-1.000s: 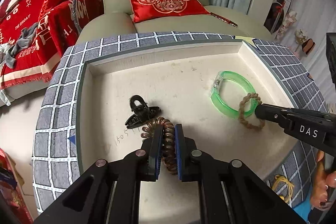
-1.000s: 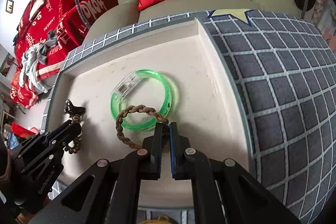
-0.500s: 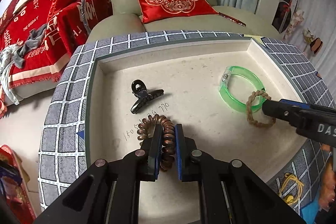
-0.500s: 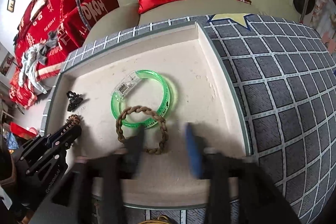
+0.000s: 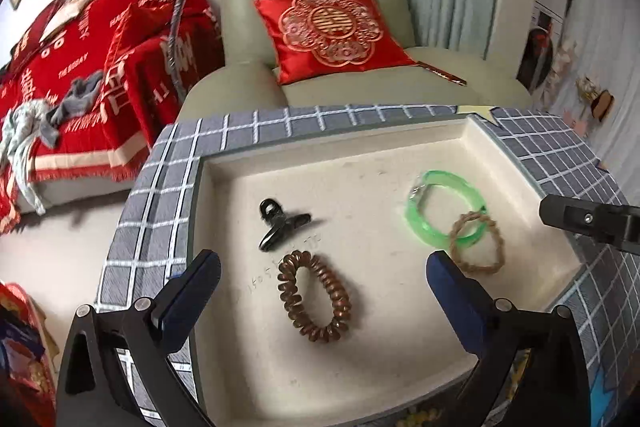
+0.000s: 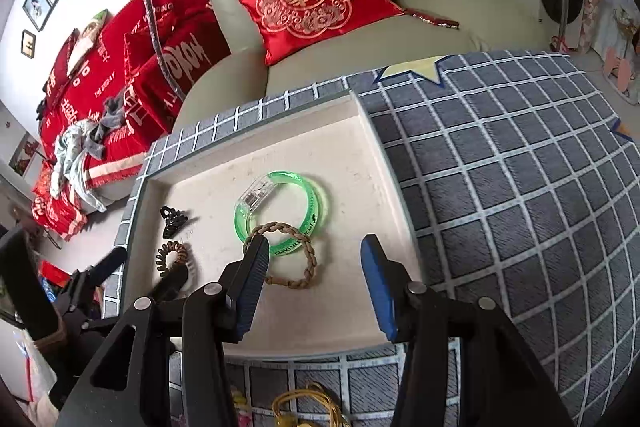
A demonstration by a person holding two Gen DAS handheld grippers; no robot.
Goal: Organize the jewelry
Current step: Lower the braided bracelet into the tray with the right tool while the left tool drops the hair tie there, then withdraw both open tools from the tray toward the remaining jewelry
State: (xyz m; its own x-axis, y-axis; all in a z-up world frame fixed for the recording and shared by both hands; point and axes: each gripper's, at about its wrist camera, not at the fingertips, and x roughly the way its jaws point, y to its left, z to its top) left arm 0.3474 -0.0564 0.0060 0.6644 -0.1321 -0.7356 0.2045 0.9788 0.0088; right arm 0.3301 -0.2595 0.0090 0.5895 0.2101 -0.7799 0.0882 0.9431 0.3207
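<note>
In the left wrist view, the tray [image 5: 360, 155] is set on the table [image 5: 168, 187]. Within the tray, the spiral hair tie [image 5: 315, 295] lies nearest; the hair claw clip [image 5: 279, 224] lies behind it, the bangle [image 5: 444, 208] and overlapping braided bracelet [image 5: 476, 243] to its right.
</note>
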